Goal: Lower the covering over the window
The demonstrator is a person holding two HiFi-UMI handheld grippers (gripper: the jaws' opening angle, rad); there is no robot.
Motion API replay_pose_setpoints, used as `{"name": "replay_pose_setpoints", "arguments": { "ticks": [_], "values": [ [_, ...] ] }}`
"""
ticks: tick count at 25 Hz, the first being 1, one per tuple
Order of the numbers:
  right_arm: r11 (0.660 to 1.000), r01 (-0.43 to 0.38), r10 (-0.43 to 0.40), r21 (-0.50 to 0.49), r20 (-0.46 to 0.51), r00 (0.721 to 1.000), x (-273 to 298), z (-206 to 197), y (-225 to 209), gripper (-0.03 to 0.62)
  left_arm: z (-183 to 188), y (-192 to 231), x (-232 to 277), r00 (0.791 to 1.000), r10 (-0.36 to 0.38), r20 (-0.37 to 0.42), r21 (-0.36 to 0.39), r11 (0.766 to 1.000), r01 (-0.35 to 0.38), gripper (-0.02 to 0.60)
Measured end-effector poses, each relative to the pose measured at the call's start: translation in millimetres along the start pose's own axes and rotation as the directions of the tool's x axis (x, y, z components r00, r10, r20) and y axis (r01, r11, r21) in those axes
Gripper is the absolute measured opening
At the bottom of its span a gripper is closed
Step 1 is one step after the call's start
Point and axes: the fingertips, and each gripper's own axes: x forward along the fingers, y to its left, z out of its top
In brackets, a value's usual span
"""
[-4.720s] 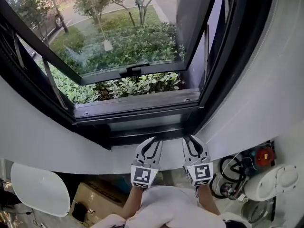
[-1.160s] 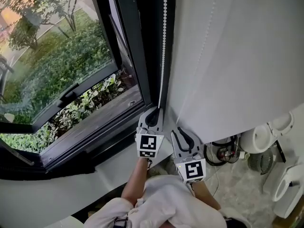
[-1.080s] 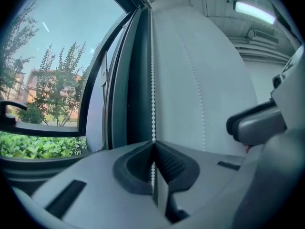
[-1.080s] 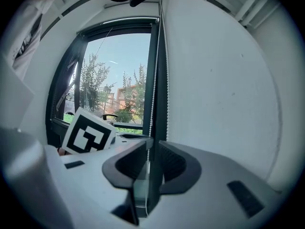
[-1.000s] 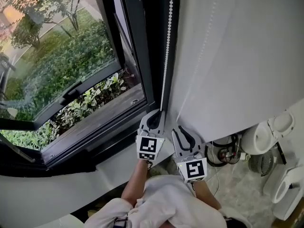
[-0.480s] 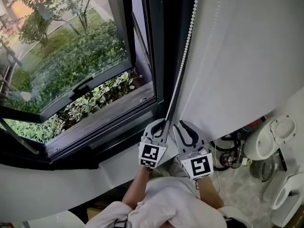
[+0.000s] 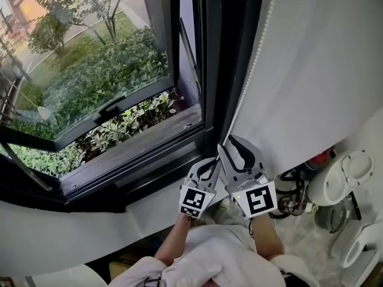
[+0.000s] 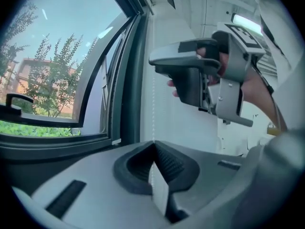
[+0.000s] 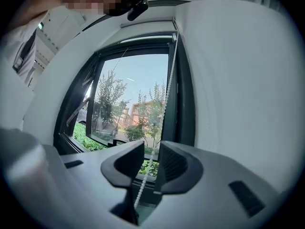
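Left tool (image 8: 153,146) pinches the bead chain (image 8: 153,118).

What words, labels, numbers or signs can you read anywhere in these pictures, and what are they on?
None: no readable text in any view.
The marker cube on the left gripper and the one on the right gripper show only black-and-white square patterns, no letters or digits.

The bead chain (image 9: 152,154) is white, the window frame (image 7: 215,70) black, the shrubs (image 7: 102,76) green
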Motion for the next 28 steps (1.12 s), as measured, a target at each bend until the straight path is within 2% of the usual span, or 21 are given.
{"name": "replay_pose_setpoints", "arguments": {
  "ticks": [7, 9, 11, 15, 28],
  "values": [
    [1.000, 0.019, -0.019, -0.009, 0.004, 1.000, 4.7, 4.1, -8.6, 0.070, 0.8, -9.2, -3.9, 0.999, -0.033, 0.009, -0.003, 0.999, 0.033, 0.014],
    [1.000, 0.020, -0.020, -0.002, 0.004, 1.000, 4.2, 3.2, -7.5, 0.034, 0.3, -11.2, -4.6, 0.999, -0.042, 0.013, -0.005, 0.999, 0.042, 0.014],
    [1.000, 0.016, -0.016, 0.012, 0.010, 1.000, 2.9, 2.4, -5.6, 0.012, -0.9, -13.5, -4.2, 0.999, -0.052, 0.014, -0.004, 0.999, 0.052, 0.014],
    [0.998, 0.004, -0.005, 0.063, 0.025, 1.000, -1.5, -0.5, -0.5, 0.009, -5.4, -15.6, -4.6, 0.998, -0.063, 0.013, -0.016, 0.998, 0.063, 0.014],
    [0.988, -0.051, 0.060, 0.144, -0.063, 0.996, -4.7, -53.9, 22.1, 0.008, -62.5, -18.6, -5.1, 0.991, -0.088, -0.101, -0.045, 0.995, 0.084, 0.014]
  ]
}}
